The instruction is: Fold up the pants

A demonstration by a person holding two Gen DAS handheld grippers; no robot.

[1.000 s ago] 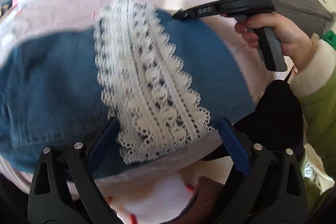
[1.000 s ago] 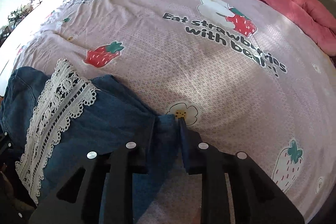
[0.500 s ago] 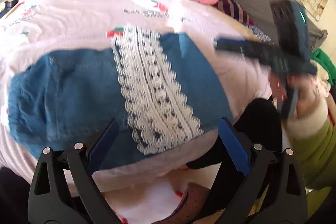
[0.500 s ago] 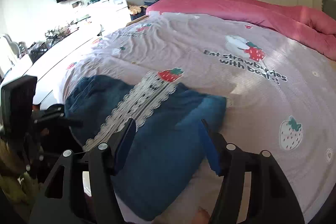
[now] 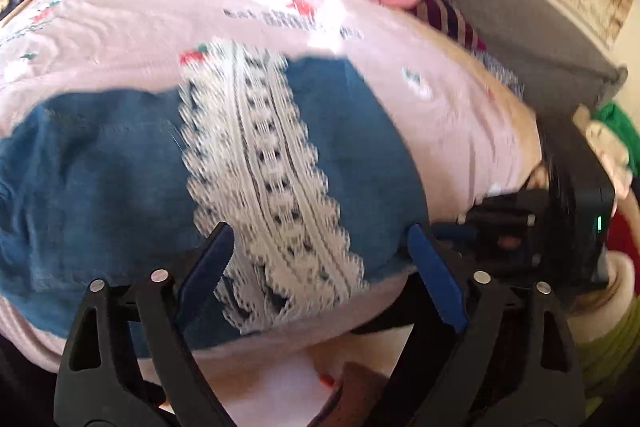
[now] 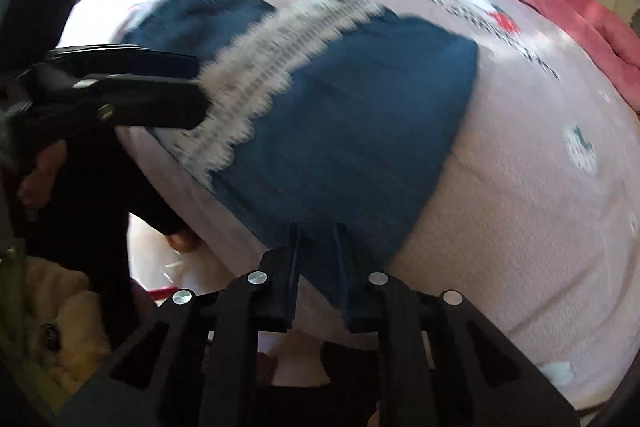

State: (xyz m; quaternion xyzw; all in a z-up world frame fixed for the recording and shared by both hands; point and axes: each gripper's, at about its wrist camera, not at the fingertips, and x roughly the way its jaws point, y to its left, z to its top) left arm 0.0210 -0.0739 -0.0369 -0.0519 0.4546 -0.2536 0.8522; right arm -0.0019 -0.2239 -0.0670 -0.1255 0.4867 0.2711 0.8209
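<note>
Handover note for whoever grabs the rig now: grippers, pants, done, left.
Left gripper: open, empty, poised over the near end of the lace strip.
Right gripper: jaws nearly shut at the near edge of the pants; whether it has cloth pinched cannot be told, frame is blurred.
Pants: blue denim, lying folded into a compact block on the pink strawberry bedspread near its front edge, lace strip across the top.
Done: the pants look folded at least once.
Left: probably one more fold or a tidy-up of the near edge; check the right grip first.
</note>
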